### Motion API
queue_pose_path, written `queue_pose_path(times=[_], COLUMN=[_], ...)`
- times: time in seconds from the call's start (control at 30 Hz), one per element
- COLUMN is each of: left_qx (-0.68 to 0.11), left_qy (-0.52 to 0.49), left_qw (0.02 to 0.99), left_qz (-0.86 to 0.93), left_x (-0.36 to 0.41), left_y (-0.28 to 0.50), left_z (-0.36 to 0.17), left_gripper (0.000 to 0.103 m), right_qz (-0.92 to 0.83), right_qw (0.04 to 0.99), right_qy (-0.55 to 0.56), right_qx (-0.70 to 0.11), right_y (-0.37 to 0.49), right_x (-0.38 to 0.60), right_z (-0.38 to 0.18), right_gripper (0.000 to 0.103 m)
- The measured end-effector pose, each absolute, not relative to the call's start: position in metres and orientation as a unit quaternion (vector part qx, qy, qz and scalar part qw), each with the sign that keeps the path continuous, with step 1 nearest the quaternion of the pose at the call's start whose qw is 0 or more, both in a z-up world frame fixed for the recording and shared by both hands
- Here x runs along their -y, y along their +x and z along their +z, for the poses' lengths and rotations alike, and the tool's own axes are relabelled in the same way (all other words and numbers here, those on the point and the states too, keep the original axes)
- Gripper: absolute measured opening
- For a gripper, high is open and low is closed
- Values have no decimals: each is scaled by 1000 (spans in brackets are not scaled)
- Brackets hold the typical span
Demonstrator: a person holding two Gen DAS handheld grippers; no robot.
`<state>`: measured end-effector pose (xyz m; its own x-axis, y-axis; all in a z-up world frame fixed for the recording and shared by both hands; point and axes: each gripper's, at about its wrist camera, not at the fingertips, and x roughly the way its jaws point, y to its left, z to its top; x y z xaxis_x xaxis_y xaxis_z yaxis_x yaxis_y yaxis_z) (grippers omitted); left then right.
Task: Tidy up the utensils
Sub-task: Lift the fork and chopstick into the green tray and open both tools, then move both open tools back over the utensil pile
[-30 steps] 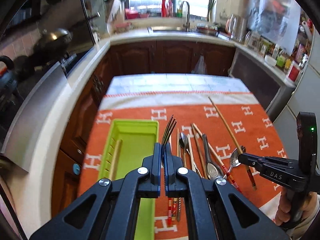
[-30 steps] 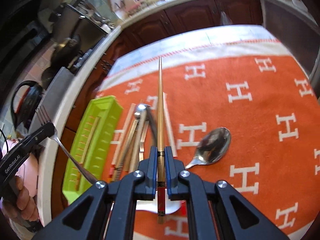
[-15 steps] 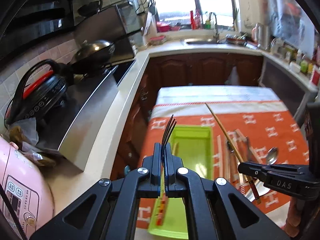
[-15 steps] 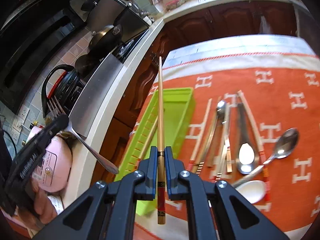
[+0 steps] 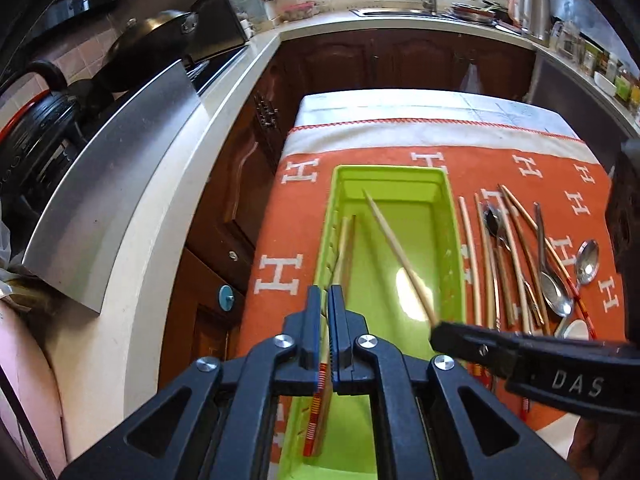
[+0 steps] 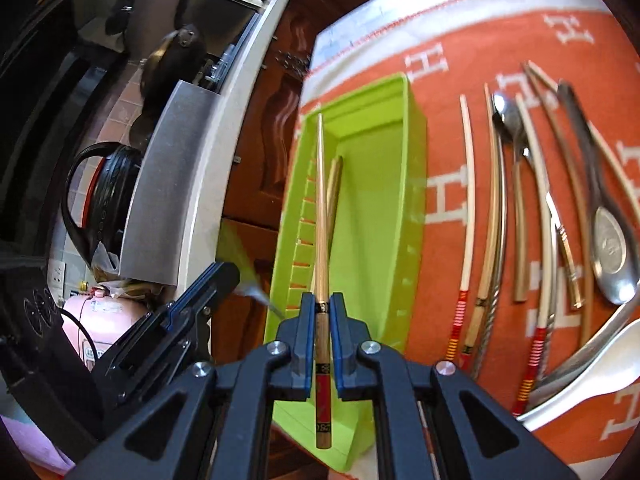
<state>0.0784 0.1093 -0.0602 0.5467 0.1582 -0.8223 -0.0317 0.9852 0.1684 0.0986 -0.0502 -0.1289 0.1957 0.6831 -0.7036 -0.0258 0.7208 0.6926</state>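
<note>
A frying pan (image 5: 148, 40) sits on the stove at far left, beyond the pale counter edge. My left gripper (image 5: 329, 312) hangs over the near left end of the green tray (image 5: 452, 240). Its fingers are drawn close, with only a slim gap between them. The right wrist view shows a blurred silvery streak at its tip, and I cannot tell whether the gripper is holding anything. The tray lies lengthwise on the orange cloth (image 5: 296, 220) at the table's left edge. A pair of chopsticks (image 5: 346, 248) already rests in it along the slotted left wall. My right gripper (image 6: 322, 316) is clamped on a single chopstick (image 6: 320, 200), pinching it just above its red and black handle end. The pale tip points away from me, over the tray's left side, just beside the pair below. In the left wrist view this chopstick slants across the tray's open floor, and I cannot tell whether it touches the bottom. Right of the tray, on the cloth, loose chopsticks (image 6: 459, 320) lie roughly parallel, mixed with metal spoons (image 6: 610, 240). A white soup spoon (image 6: 592, 376) lies at the near right, its bowl toward me.
</note>
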Motion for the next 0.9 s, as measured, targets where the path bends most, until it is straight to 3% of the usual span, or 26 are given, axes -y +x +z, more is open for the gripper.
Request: queue_pose_path(times=[0.1, 0.73, 0.9], left_qx=[-471, -471, -458], left_qy=[45, 5, 6], left_qw=[879, 881, 888], left_qz=[62, 52, 42], left_x=[-119, -117, -105], left_y=[83, 87, 83], left_z=[-60, -56, -45], left_gripper=[16, 22, 38], right_qz=[239, 252, 240], right_qw=[711, 816, 845], right_qy=[273, 126, 118], right_qx=[-602, -505, -463], right_y=[98, 89, 85], right_x=[50, 74, 103], right_z=[-137, -83, -66], right_gripper=[12, 13, 13])
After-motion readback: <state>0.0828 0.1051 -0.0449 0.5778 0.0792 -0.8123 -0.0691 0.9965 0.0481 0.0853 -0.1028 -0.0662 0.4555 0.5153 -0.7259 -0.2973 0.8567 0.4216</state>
